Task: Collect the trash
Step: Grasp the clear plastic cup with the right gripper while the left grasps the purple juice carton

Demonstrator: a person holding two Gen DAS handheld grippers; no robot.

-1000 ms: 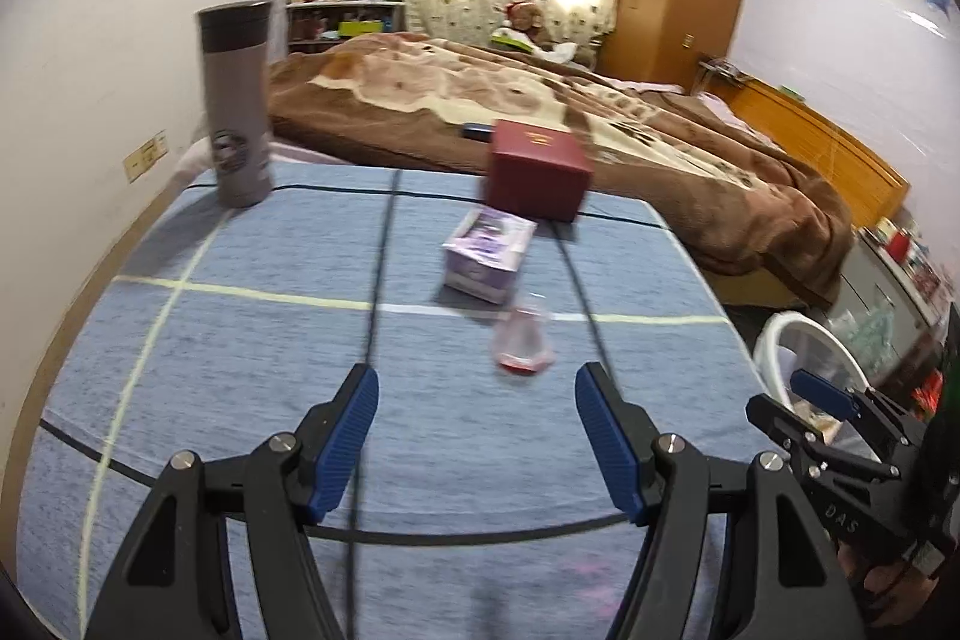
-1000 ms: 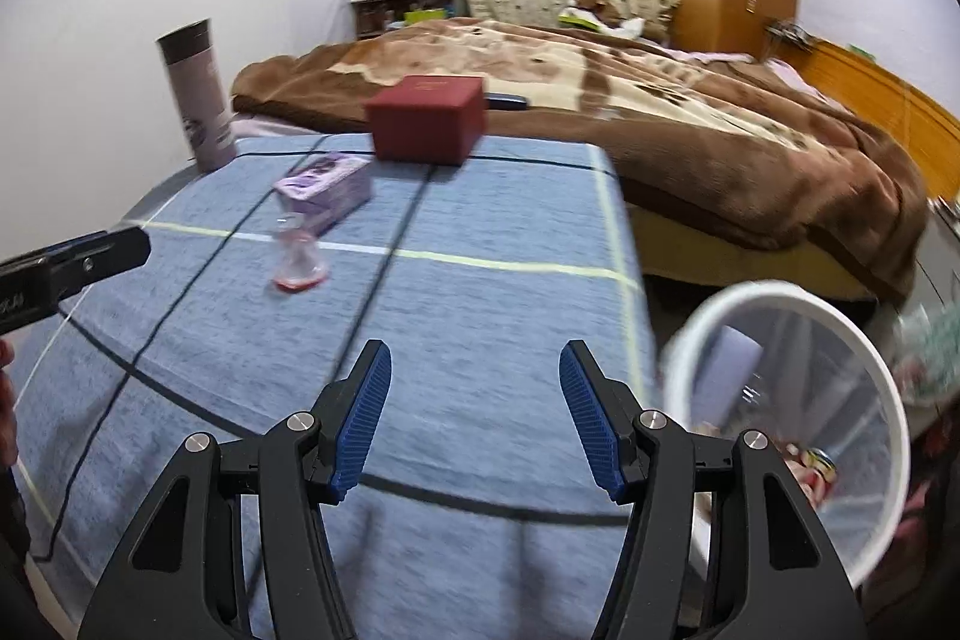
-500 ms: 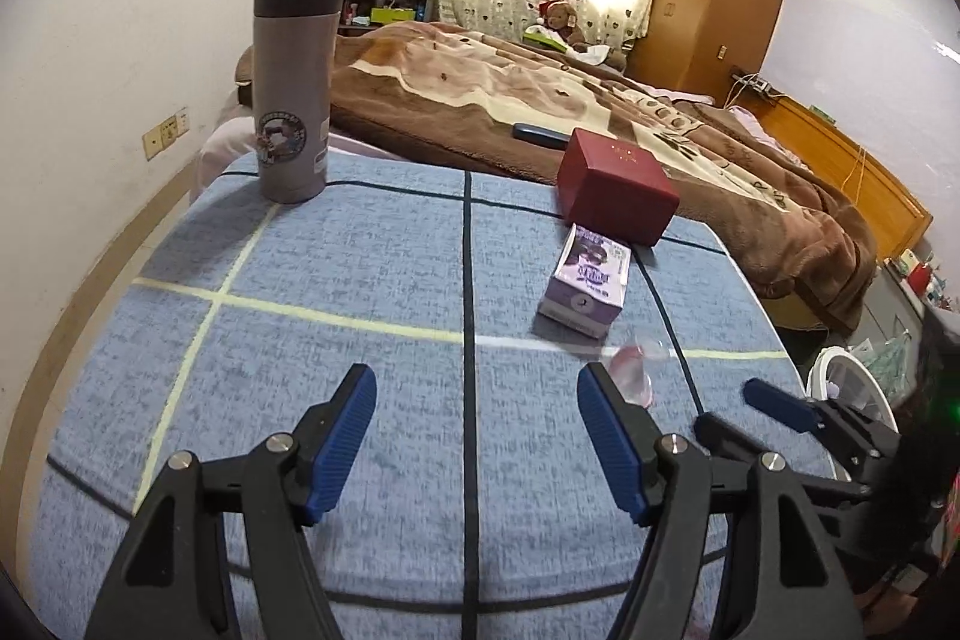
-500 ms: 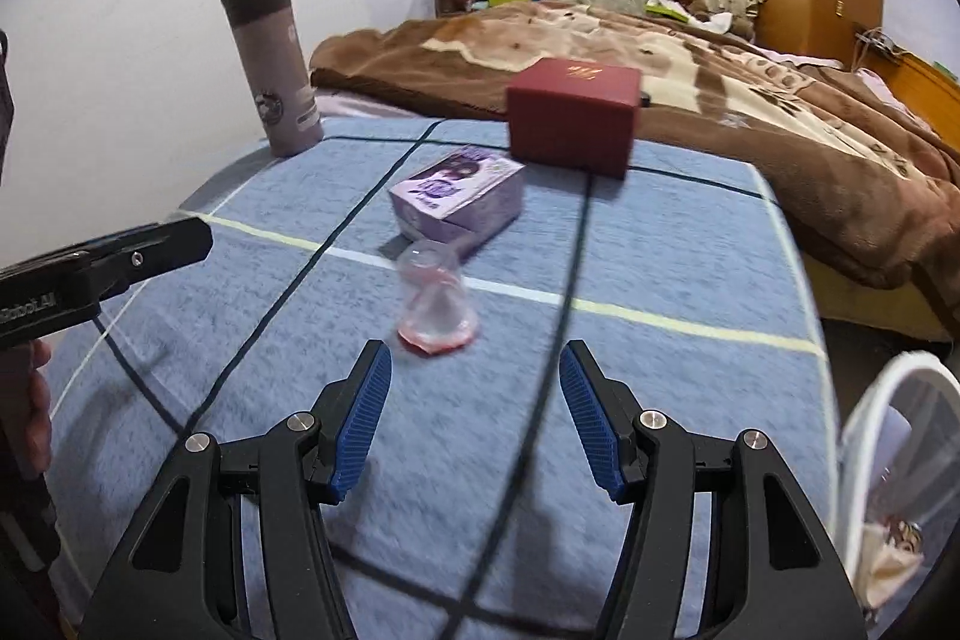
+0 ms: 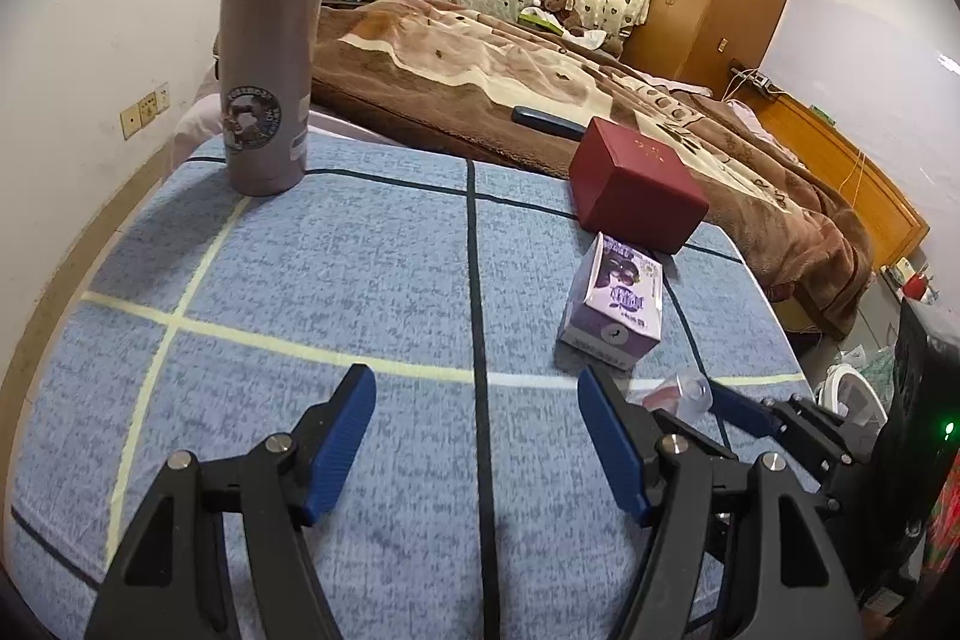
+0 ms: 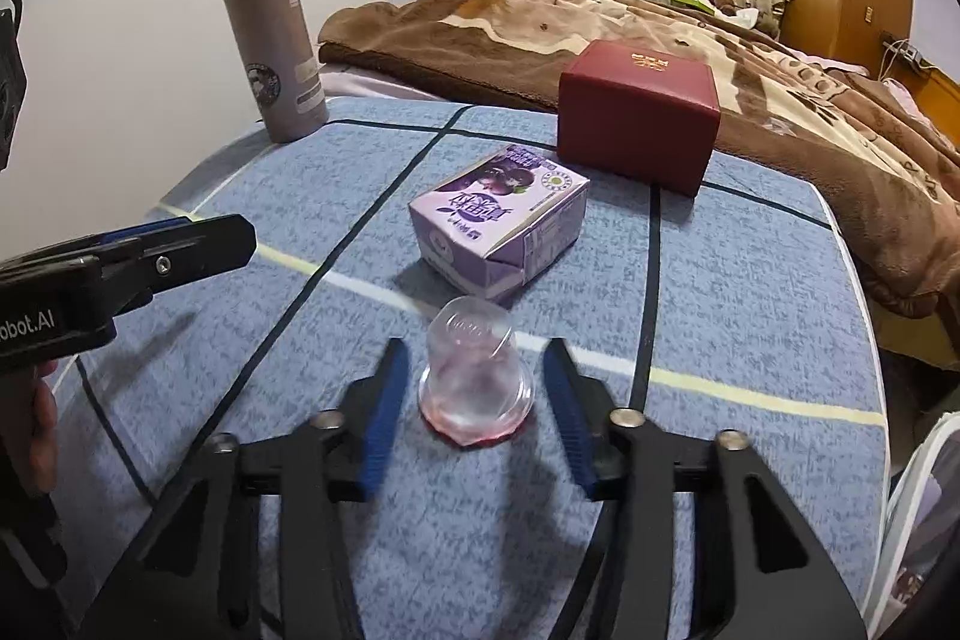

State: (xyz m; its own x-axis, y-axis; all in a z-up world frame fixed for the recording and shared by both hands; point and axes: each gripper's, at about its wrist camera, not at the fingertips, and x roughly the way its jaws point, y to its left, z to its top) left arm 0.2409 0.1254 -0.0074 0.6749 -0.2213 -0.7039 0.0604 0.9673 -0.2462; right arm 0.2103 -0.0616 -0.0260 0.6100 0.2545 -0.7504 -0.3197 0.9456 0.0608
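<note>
1. On the blue checked tablecloth (image 6: 750,280) beside the brown-blanketed bed (image 6: 810,88): everything sits toward the far and right side.
2. Tall grey steel tumbler with a dark lid (image 5: 268,52), upright at the far left corner.
3. Dark red square box (image 6: 639,118) at the far edge, purple drink carton (image 6: 501,226) lying just in front of it.
4. Small clear plastic cup with a pink rim (image 6: 474,376), upside down, near the carton.
5. Right gripper (image 6: 477,415): jaws have just been closing, cup between them, small gaps at both pads, no grip.
6. Left gripper (image 5: 477,445): moderately wide, nothing between, over bare cloth.
7. White bin rim (image 6: 918,466) at the right edge.
</note>
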